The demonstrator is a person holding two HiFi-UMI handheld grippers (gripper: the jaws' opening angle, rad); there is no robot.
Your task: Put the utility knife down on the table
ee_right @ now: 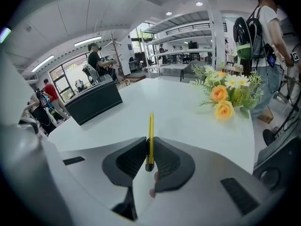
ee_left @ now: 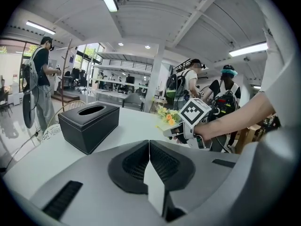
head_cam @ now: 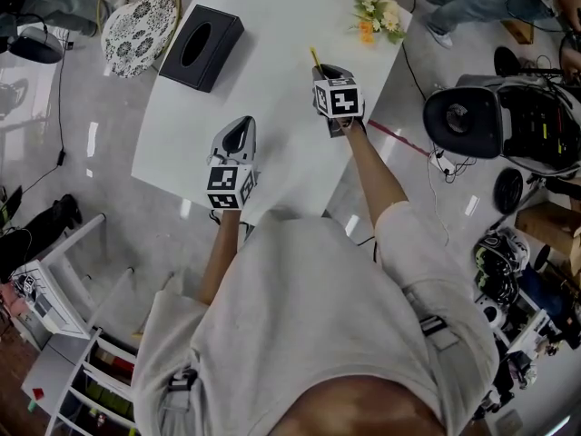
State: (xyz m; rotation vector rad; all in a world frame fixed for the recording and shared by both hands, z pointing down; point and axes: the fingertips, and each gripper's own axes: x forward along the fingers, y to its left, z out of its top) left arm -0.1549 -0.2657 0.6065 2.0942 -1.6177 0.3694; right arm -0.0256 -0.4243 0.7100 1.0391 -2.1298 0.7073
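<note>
Clamping the utility knife (ee_right: 150, 124), the right hand-held gripper (ee_right: 149, 147) hovers over the surface (ee_right: 188, 117); the left hand-held gripper (ee_left: 149, 146) is closed, empty.

Table (head_cam: 272, 80): white, smooth, low sheen. Tissue box (ee_left: 89, 124): black, leather-like grain with stitched edges, matt. Floor (head_cam: 82, 143): grey, polished, mirrors the lamps. Utility knife (ee_right: 150, 126): yellow, smooth, looks plastic. Right gripper (ee_right: 150, 142): matt grey plastic shell, with pads (ee_right: 130, 160) black and ribbed. Shirt (head_cam: 318, 334): pale cloth.
</note>
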